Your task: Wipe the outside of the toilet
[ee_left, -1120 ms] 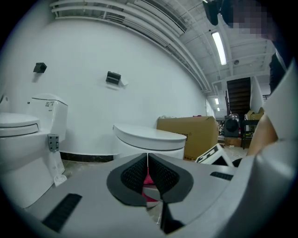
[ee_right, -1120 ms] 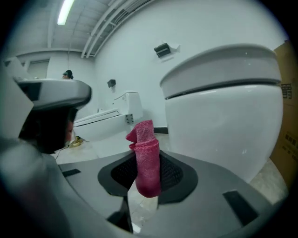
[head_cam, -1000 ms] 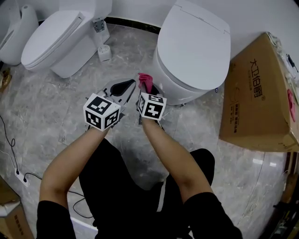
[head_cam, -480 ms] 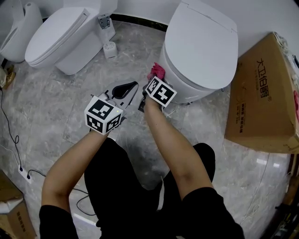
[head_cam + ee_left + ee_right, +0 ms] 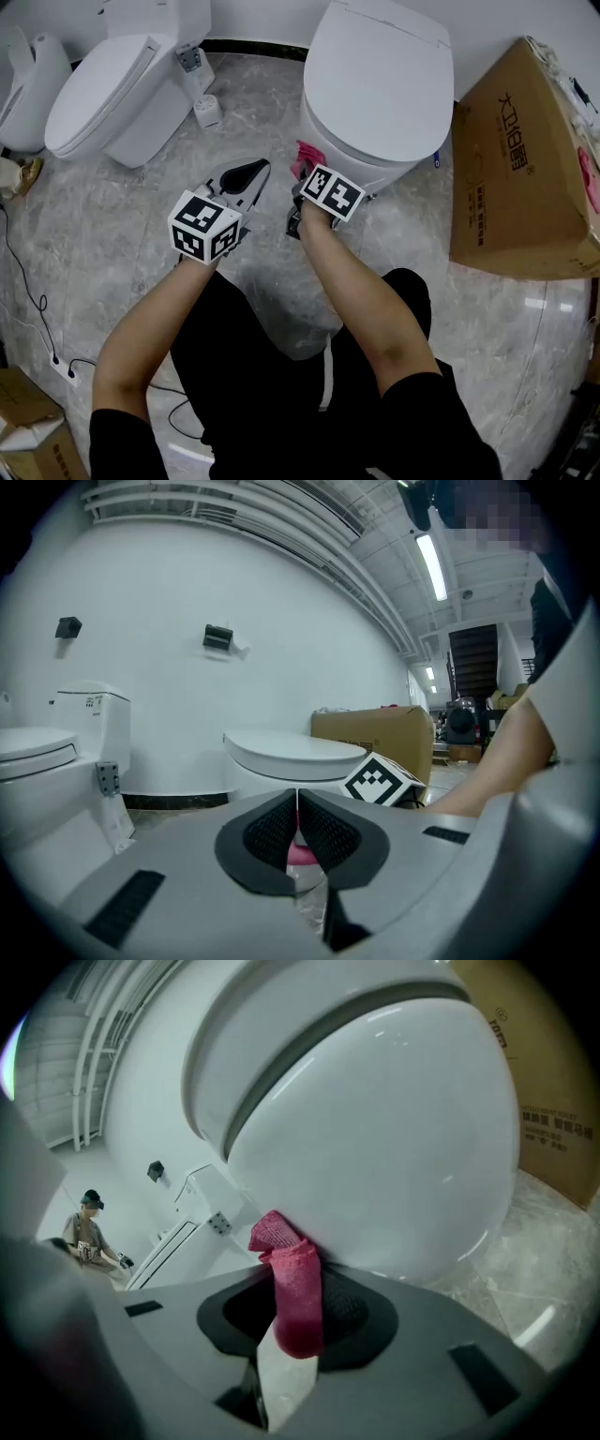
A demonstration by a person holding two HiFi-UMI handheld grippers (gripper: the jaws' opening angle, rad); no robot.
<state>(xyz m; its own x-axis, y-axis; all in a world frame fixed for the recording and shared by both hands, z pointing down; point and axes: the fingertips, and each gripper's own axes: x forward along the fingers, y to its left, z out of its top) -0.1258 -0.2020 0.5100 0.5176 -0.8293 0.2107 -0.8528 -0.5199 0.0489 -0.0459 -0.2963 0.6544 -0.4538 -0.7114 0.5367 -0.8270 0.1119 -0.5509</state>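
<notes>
Right gripper point(image 5: 295, 1316): jaws closed on a folded pink terry cloth point(image 5: 292, 1283), held upright, its upper end against the lower front curve of the glossy white ceramic toilet point(image 5: 375, 1129), lid down. Left gripper point(image 5: 298, 829): jaws together, nothing held, off the toilet's front, near the right gripper. Grey marbled floor point(image 5: 122, 216) beneath the toilet.

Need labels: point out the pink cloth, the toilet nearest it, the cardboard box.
pink cloth point(image 5: 298, 1297): right gripper view, its middle.
toilet point(image 5: 380, 80): head view, closed lid.
cardboard box point(image 5: 516, 178): head view, printed face.
</notes>
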